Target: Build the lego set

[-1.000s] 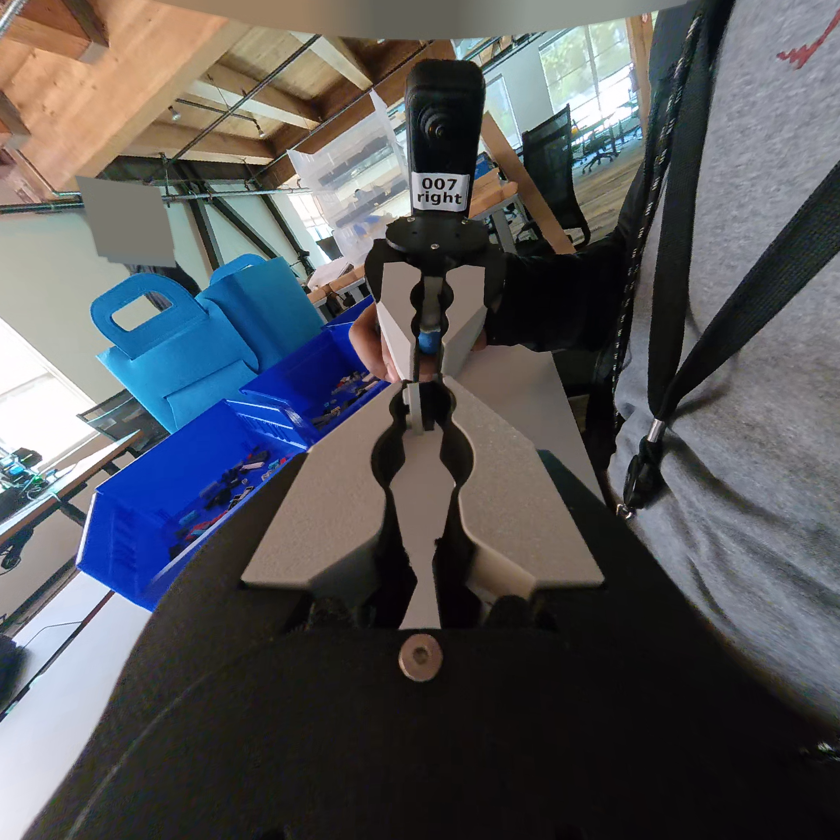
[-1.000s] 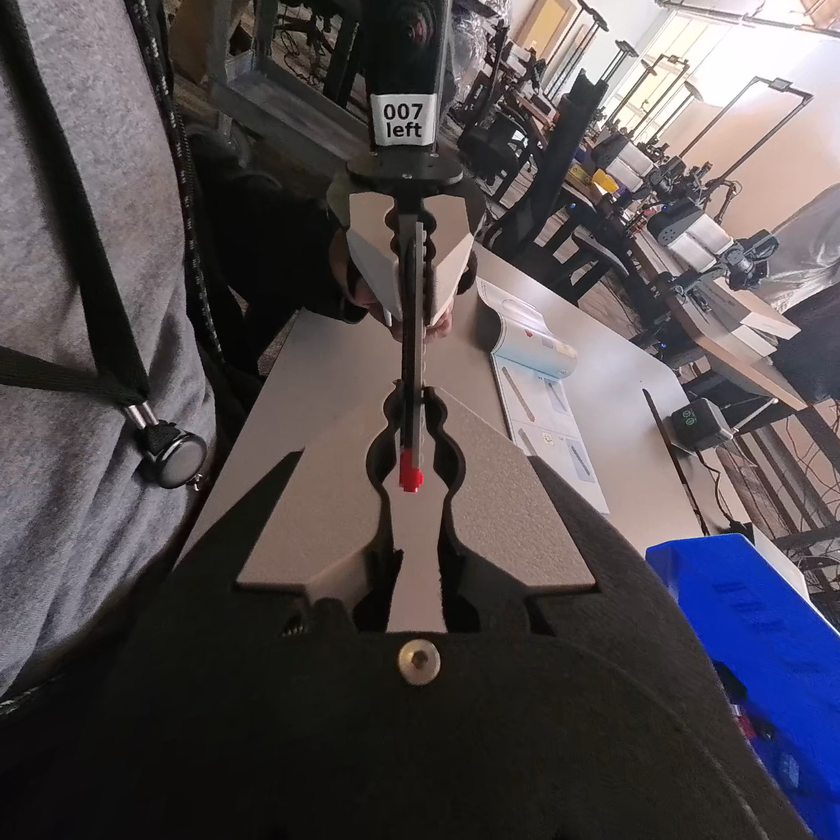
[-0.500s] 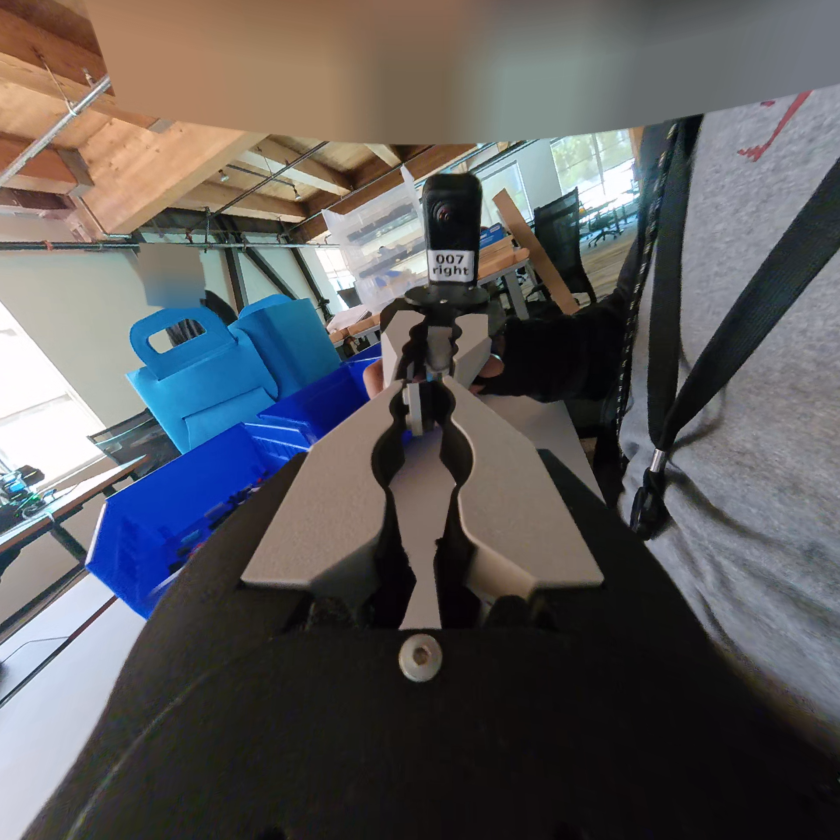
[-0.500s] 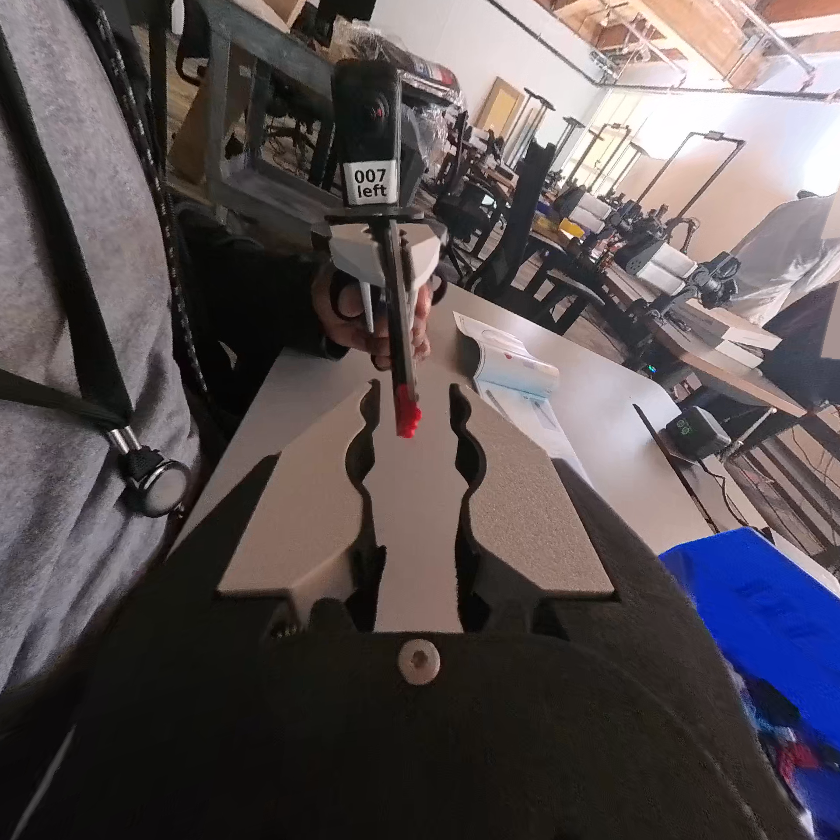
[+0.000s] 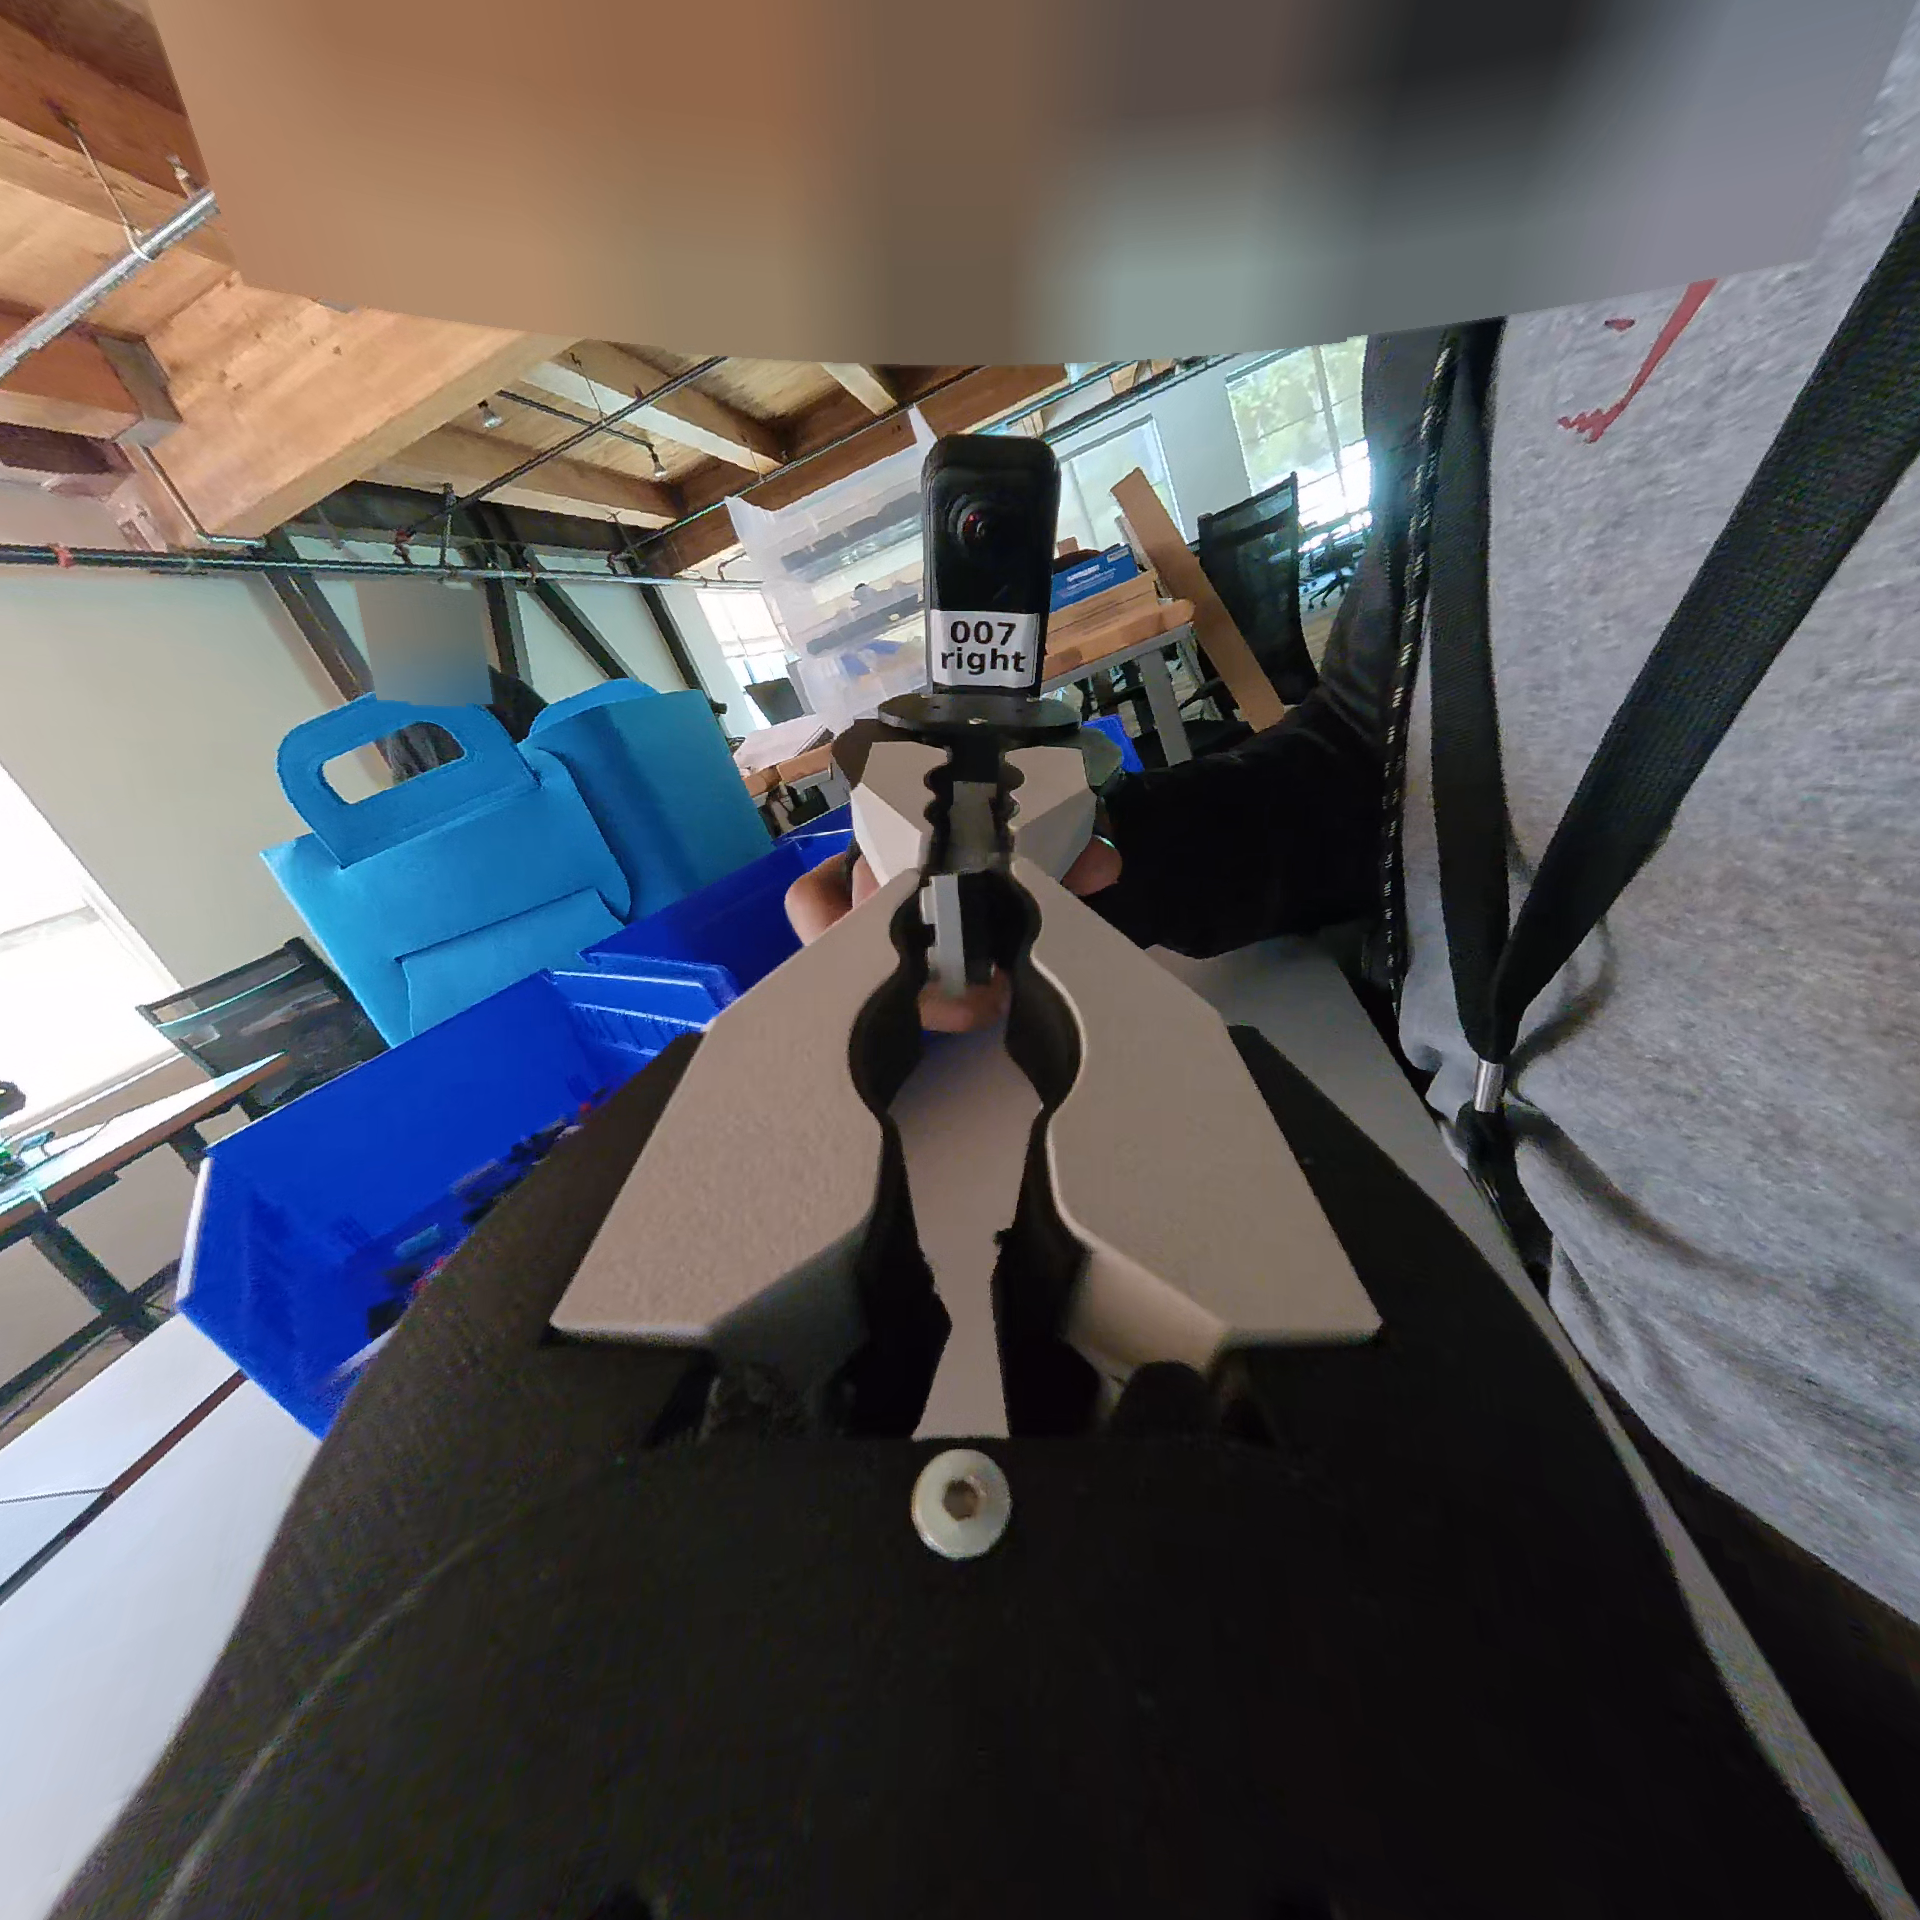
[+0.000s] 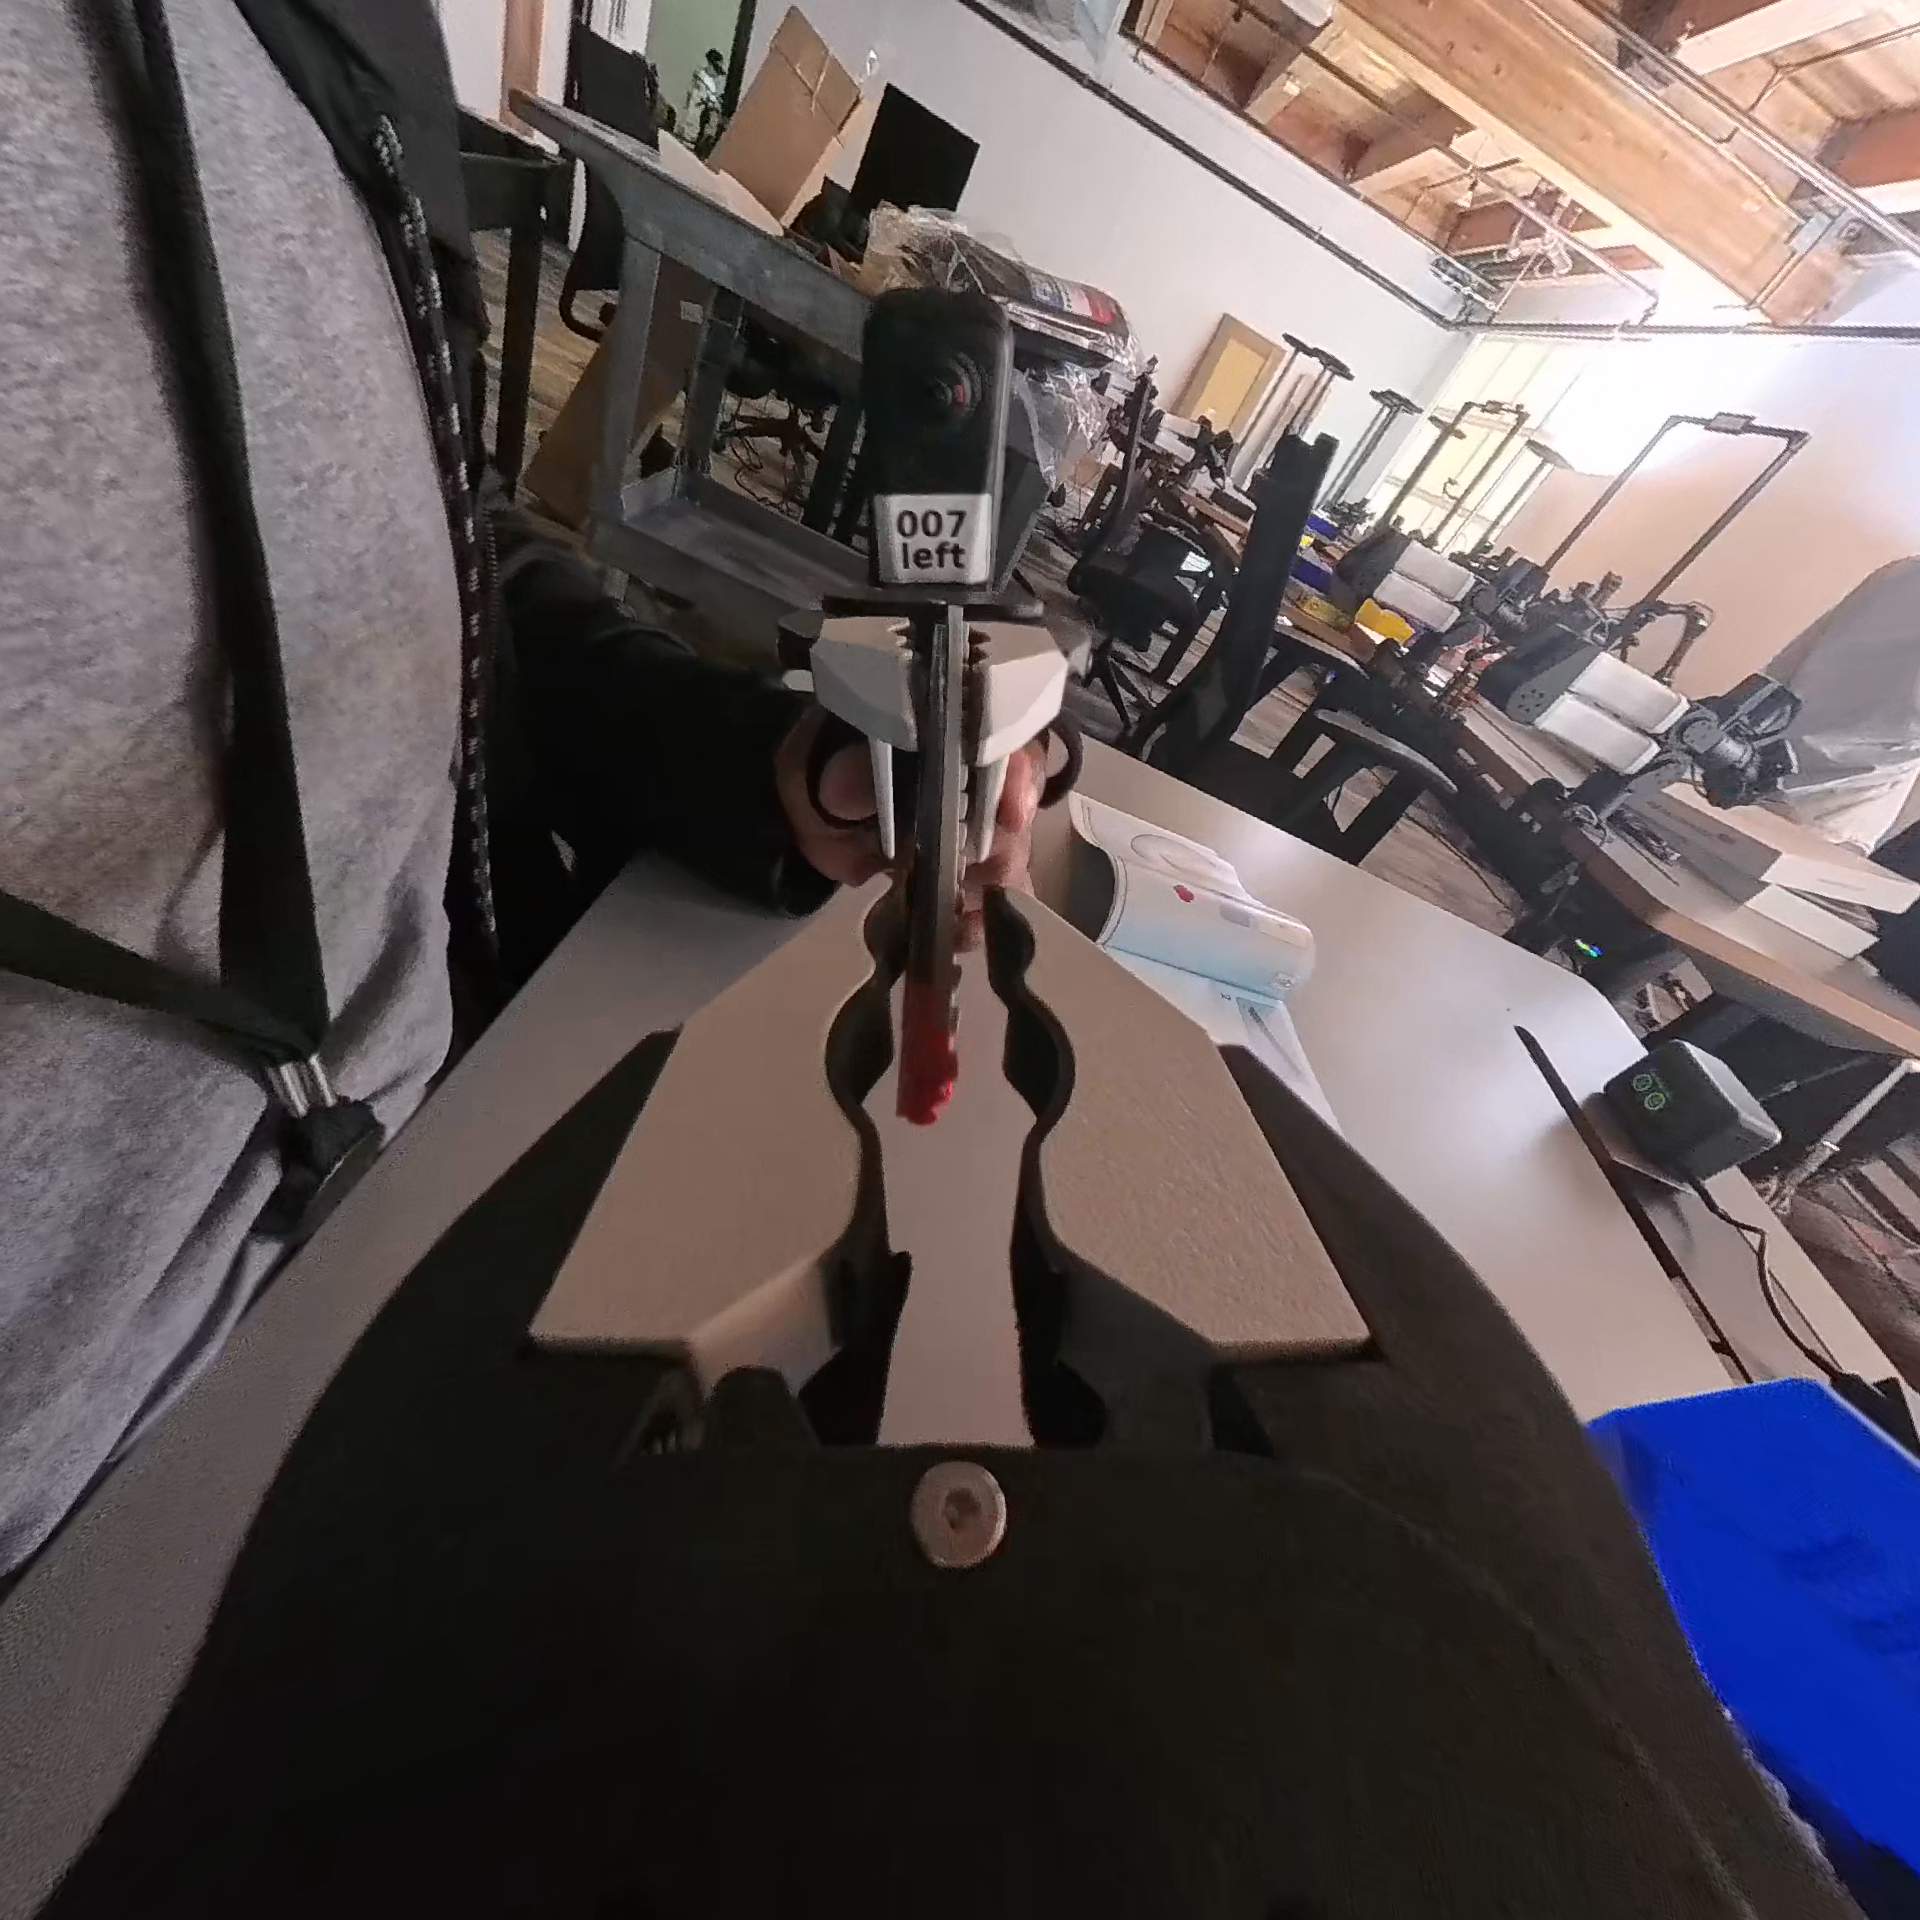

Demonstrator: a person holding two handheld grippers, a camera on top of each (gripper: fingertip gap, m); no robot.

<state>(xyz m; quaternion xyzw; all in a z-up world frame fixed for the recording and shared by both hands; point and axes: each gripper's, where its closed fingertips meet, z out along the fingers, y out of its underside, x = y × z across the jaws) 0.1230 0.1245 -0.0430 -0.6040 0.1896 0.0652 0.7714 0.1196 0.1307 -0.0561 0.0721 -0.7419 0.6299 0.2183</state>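
The left gripper clamps a grey strip with a red end. The right gripper, at its 12 o'clock, stands open around the strip.

lego piece: thin grey strip, red tip | upright, held edge-on above table (raised)

Bare stretch of grey table open ahead and right of right gripper. Opposing left gripper with long lego piece blocking straight ahead. Open booklet and blue bins bordering table; person's torso close alongside.
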